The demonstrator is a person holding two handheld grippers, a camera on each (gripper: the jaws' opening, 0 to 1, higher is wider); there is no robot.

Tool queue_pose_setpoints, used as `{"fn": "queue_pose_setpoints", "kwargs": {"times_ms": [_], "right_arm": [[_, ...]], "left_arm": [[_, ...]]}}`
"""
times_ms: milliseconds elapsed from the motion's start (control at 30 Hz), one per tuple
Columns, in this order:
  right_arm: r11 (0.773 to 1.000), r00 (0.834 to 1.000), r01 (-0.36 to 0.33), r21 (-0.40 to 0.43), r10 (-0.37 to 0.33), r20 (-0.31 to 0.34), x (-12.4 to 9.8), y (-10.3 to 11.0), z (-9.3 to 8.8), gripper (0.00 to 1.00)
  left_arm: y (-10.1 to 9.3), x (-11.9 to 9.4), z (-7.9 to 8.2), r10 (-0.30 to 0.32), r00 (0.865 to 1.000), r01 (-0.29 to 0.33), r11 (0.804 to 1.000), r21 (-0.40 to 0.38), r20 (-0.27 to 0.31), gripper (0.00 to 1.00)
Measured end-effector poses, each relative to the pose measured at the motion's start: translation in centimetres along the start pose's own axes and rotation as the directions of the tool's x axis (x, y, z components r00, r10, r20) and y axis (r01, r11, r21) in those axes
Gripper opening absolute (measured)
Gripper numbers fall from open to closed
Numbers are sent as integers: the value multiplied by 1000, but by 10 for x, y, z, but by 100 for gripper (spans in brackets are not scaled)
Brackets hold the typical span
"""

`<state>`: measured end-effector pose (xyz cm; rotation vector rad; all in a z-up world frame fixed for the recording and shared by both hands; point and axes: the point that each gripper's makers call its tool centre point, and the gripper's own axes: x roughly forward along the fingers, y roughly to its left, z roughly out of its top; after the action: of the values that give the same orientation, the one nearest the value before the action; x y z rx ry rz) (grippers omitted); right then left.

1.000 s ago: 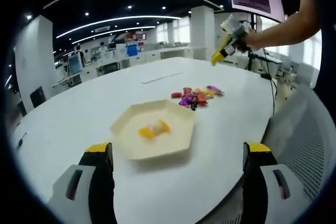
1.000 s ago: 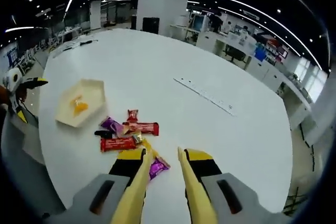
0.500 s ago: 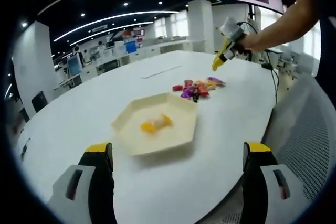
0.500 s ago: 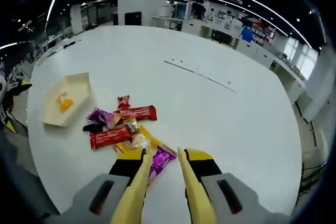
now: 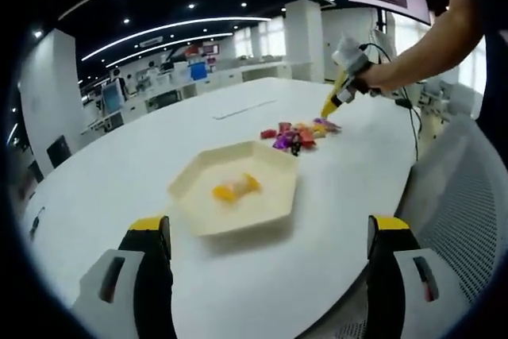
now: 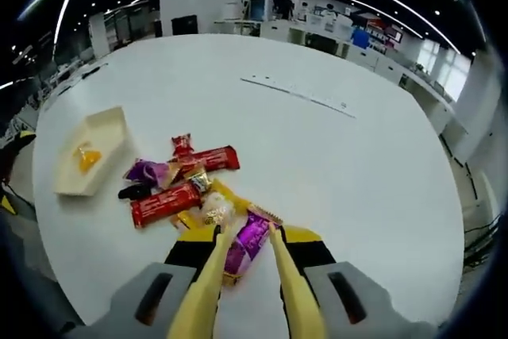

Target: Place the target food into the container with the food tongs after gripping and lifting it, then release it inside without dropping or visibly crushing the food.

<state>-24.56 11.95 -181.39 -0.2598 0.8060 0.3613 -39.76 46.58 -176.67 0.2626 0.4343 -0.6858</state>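
A cream hexagonal tray (image 5: 270,188) sits on the white table and holds an orange-yellow candy (image 5: 234,188). My left gripper (image 5: 270,228) is open wide just short of the tray, with nothing between its jaws. Beyond the tray lies a pile of wrapped snacks (image 5: 298,134), where a person's arm holds my right gripper (image 5: 332,106) down at the far side. In the right gripper view, the yellow tongs on my right gripper (image 6: 248,232) are open and straddle a purple packet (image 6: 252,237) at the near edge of the pile. Red bars (image 6: 165,204) lie beside it. The tray (image 6: 99,136) is at the left.
A thin strip (image 6: 298,93) lies on the table (image 6: 357,164) past the pile. A grey mesh chair (image 5: 468,212) stands at the table's edge on the right of the left gripper view. Office desks and pillars stand far behind.
My right gripper has come down and forward to the pile, so the purple packet now lies between the tong tips. The left gripper has hardly moved.
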Motion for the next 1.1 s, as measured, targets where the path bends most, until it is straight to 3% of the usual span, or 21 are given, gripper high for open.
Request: {"fn": "queue_pose_setpoints", "kwargs": {"times_ms": [200, 233, 333, 500, 600, 867, 967, 1000, 1100], "right_arm": [[1000, 999, 0, -29, -1, -35, 6, 2, -7, 28], [999, 998, -38, -33, 36, -60, 7, 8, -12, 28], [996, 998, -27, -83, 22, -64, 6, 2, -12, 28], [995, 996, -22, -93, 14, -85, 3, -10, -16, 27], [999, 998, 1, -36, -4, -59, 1, -17, -12, 28], [998, 996, -1, 58, 6, -93, 11, -16, -22, 29], [999, 993, -4, 50, 10, -118, 14, -16, -33, 27], [997, 995, -6, 81, 14, -103, 11, -17, -28, 27], [998, 994, -30, 51, 35, -101, 11, -13, -26, 24]], "left_arm": [[-1, 0, -1, -4, 1000, 4, 1000, 2, -4, 99], [-1, 0, -1, -4, 1000, 4, 1000, -2, -5, 99], [-1, 0, -1, -4, 1000, 4, 1000, -2, 0, 99], [-2, 0, 0, -9, 1000, 9, 1000, -6, 2, 99], [-1, 0, 0, -6, 1000, 6, 1000, -7, 3, 99], [-1, 1, -2, -8, 1000, 8, 1000, -4, -6, 99], [-1, 0, -2, -7, 1000, 7, 1000, -3, -8, 99], [-1, 0, -2, -5, 1000, 5, 1000, -5, -9, 99], [-1, 0, -2, -5, 1000, 5, 1000, -5, -8, 98]]}}
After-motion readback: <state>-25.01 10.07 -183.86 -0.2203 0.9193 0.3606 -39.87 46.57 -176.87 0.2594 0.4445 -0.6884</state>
